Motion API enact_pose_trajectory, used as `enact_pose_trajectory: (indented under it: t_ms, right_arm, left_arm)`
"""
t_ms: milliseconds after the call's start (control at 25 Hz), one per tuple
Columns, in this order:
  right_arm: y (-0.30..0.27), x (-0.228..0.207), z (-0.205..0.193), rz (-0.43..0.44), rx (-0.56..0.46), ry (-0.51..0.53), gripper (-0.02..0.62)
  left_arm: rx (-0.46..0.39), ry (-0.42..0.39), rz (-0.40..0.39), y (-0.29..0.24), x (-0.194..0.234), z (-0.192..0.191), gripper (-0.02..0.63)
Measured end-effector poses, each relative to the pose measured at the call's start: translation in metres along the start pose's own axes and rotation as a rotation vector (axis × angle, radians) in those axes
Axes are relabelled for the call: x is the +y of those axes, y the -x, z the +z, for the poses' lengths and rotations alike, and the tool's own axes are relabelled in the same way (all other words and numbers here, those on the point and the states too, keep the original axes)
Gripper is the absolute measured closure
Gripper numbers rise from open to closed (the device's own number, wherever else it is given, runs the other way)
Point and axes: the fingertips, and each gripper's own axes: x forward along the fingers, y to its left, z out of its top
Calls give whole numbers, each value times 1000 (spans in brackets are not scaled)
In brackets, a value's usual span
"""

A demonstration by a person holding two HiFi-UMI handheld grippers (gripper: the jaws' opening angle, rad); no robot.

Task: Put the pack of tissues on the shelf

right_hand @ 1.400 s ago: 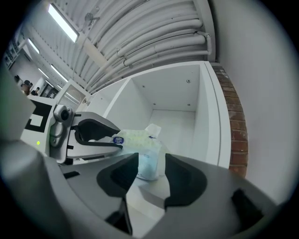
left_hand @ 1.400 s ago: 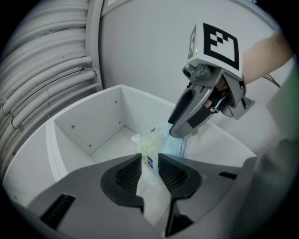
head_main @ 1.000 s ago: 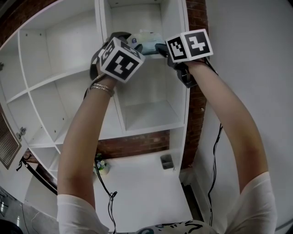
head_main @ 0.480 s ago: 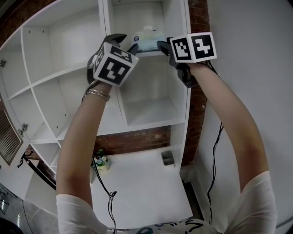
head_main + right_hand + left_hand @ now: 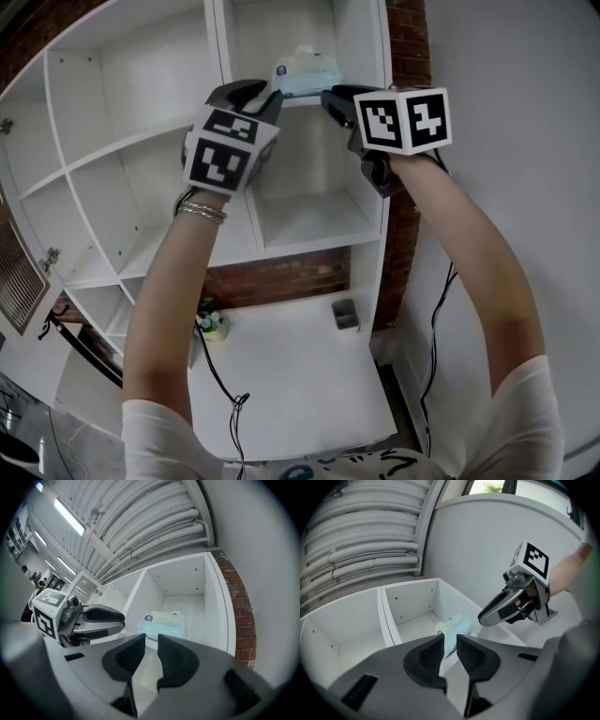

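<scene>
The pale blue pack of tissues (image 5: pixel 305 75) lies flat on the floor of the top right compartment of the white shelf unit (image 5: pixel 309 220), close to its front edge. Neither gripper touches it. My left gripper (image 5: pixel 261 94) is just below and left of the pack, and my right gripper (image 5: pixel 334 98) just below and right of it. Both pairs of jaws are closing with nothing between them. The left gripper view shows the pack (image 5: pixel 454 626) beyond the narrowing jaws of the left gripper (image 5: pixel 450 641). In the right gripper view the pack (image 5: pixel 163 623) sits past the right gripper (image 5: pixel 151 641).
The shelf unit has several open white compartments to the left and below. A brick wall (image 5: pixel 281 281) shows behind it. Below stands a white table (image 5: pixel 291 384) with a small plant (image 5: pixel 208 322) and a small grey container (image 5: pixel 344 315). Cables hang beside the table.
Both grippers have drawn back and down from the pack, which stays on the shelf. The left marker cube has dropped and turned.
</scene>
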Motion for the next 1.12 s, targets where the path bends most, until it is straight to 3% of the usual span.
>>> enact_pose_trajectory:
  t_ms: [200,320,440,680,1120]
  right_arm:
    - [16,27,-1,70,-58,-38,525]
    - [23,40,-13,106,-63,-74,529]
    - [28,51,-25,123,-48,-85,529]
    - [36,62,-53,145,-9,-129,541]
    - [61,110,-105,216,86,-7,552]
  left_arm:
    - [-59,66,-36,16,-10,2,549]
    - [-83,56,-54,26,-21,-3,571]
    - [-81,66,-82,35,-34,-16,572]
    - [-55,168,-173,50,-57,-38,583]
    - [-69,262,-290,87,-95,-56,586]
